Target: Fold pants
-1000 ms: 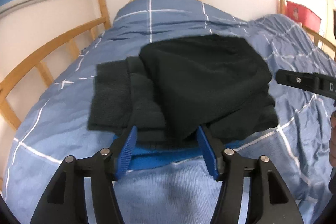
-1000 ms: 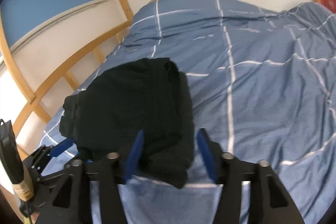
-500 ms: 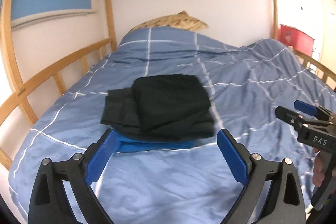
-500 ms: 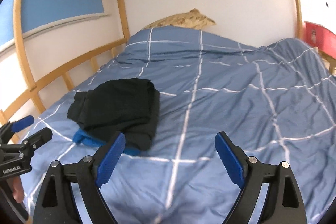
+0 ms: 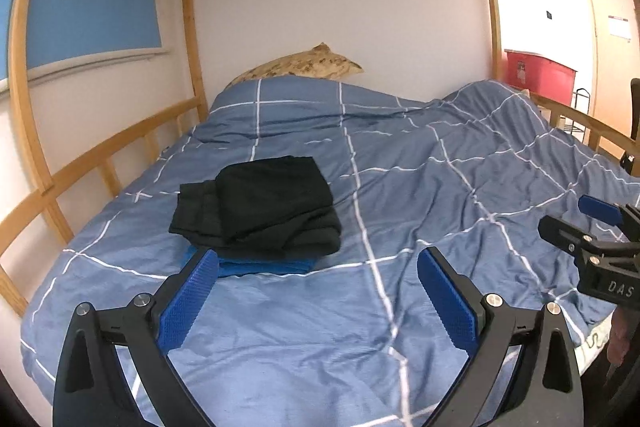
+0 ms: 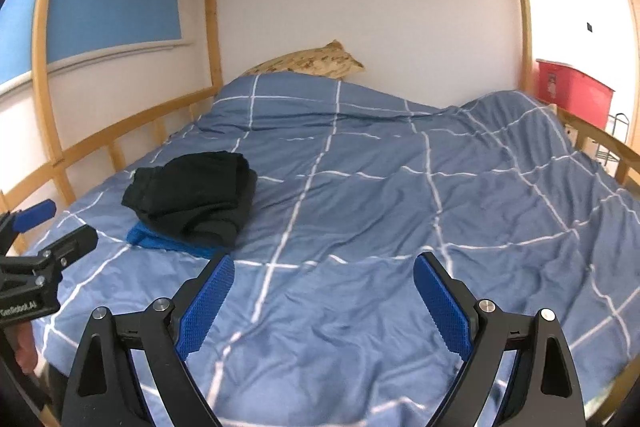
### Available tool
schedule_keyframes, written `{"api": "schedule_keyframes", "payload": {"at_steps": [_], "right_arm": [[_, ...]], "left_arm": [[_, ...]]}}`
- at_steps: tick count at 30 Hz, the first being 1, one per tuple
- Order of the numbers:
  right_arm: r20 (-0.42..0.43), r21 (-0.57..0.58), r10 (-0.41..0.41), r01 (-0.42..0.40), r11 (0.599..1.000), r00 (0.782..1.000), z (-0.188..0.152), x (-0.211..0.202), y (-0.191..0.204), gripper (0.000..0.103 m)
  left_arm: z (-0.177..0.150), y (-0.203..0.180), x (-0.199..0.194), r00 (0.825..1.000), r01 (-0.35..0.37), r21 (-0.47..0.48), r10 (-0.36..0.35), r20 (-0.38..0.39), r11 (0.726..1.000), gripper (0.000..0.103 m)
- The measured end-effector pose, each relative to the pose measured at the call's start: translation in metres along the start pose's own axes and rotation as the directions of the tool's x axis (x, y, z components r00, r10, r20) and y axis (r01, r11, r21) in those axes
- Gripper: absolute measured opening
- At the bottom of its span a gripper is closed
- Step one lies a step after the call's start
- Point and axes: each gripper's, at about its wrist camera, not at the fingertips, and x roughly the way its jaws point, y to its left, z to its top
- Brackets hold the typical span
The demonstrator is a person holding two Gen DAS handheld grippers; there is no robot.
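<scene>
Spreading wide, the left gripper has its 2 blue fingers released with nothing between them; its jaws are opening over bare duvet. The right gripper is the same, jaws opening, its fingers empty, only duvet showing in the gap.

From the left wrist view, the pants lie at 11 o'clock of the left gripper, just past its left finger and apart from it. They are black, folded into a compact pile, and rest on a folded blue cloth whose near edge sticks out beneath them. From the right wrist view, the pants sit at 10 o'clock, farther off.

Each gripper shows in the other's view: the right one at 3 o'clock, the left one at 9 o'clock. A pillow lies at 12 o'clock against the wall. A red box stands at 2 o'clock beyond the bed rail.
</scene>
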Motion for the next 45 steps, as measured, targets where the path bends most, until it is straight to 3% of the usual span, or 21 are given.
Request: {"api": "schedule_keyframes", "payload": {"at_steps": [14, 45], "right_arm": [[0.02, 0.004, 0.006, -0.006, 1.0, 1.0, -0.017, -0.037, -0.013, 0.092], [0.048, 0.025, 0.016, -0.017, 1.0, 0.999, -0.02, -0.046, -0.02, 0.092]], "left_arm": [[-0.008, -0.026, -0.021, 1.0, 0.014, 0.015, -0.014, -0.004, 1.0, 0.101], [-0.004, -0.031, -0.03, 1.0, 0.019, 0.005, -0.018, -0.002, 1.0, 0.101]]}}
